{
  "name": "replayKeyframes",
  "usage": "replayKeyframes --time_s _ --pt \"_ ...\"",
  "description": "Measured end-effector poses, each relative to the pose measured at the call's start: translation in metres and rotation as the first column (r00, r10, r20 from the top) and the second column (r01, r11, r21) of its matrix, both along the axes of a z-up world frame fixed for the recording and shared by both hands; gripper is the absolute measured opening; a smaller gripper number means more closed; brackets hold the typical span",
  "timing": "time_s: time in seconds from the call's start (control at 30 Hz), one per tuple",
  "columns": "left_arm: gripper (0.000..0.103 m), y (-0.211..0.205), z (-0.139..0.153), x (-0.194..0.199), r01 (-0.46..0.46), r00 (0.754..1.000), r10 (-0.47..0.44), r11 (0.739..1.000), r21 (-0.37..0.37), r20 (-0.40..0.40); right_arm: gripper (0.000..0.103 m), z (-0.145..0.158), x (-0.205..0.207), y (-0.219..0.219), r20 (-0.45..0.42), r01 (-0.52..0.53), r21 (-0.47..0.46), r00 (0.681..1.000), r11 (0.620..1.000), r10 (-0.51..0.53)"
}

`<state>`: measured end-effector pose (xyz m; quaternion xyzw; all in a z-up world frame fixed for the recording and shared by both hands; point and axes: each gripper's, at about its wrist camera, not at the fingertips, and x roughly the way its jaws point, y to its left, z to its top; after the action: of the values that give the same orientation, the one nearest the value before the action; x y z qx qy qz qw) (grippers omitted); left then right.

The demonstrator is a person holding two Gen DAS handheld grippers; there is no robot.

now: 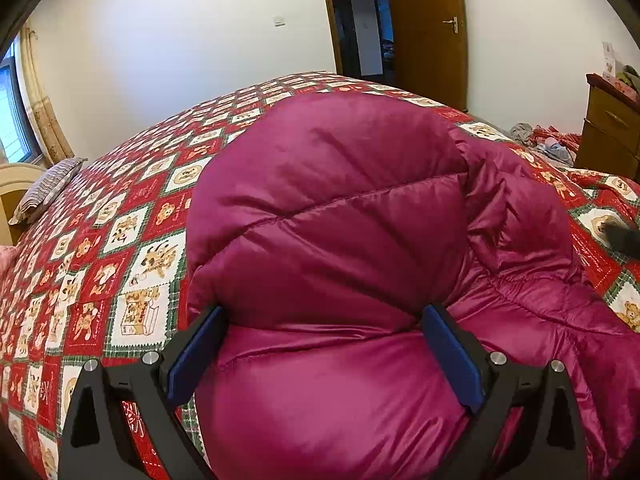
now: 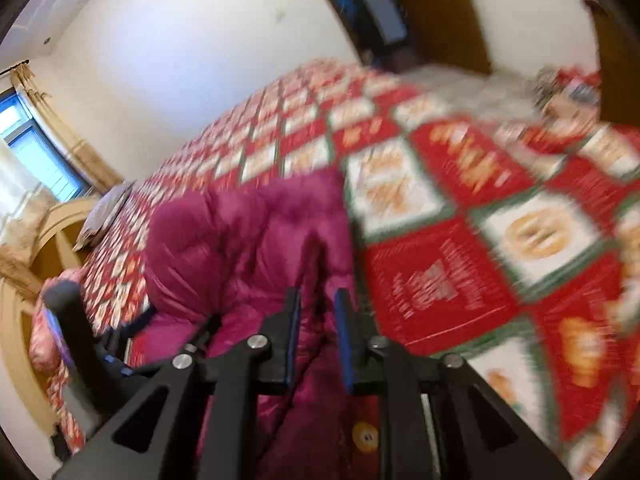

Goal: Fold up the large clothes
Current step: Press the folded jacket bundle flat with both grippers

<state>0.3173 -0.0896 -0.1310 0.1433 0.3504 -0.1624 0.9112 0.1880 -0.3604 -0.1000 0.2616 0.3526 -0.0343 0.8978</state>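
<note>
L wrist cam looks down along its fingers, close over magenta puffer jacket [image 1: 328, 208] toward door [image 1: 428, 28]. R wrist cam, blurred, tilted, sits right of it. Both share jacket [image 2: 248, 248], patchwork quilt [image 1: 132, 216] [image 2: 440, 264], window wall.

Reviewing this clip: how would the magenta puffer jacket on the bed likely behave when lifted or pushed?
The magenta puffer jacket looks floppy: it slumps in soft folds over the patterned bedspread. Its puffy quilted panels suggest it is light for its bulk and springs back after folding. The shiny shell probably slides easily between the pads.
</note>
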Motion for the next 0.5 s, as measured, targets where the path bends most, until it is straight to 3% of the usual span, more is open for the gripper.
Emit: replayKeyframes --time_s 0.13,0.3,0.5 --pt "0.099 -0.002 0.000 -0.003 -0.017 1.000 0.016 1.000 0.013 0.019 0.022 0.037 0.002 0.018 0.059 0.051 0.043 0.997 0.998 -0.054" --pt "0.099 0.001 0.001 -0.003 -0.024 1.000 0.024 1.000 0.007 0.017 0.022 0.022 0.041 0.036 0.070 0.093 0.189 0.992 0.978 -0.108" --pt "0.099 0.006 0.000 0.000 -0.023 1.000 0.023 1.000 -0.015 0.002 0.022 -0.014 0.043 0.027 0.009 0.174 0.043 0.985 0.984 -0.175"
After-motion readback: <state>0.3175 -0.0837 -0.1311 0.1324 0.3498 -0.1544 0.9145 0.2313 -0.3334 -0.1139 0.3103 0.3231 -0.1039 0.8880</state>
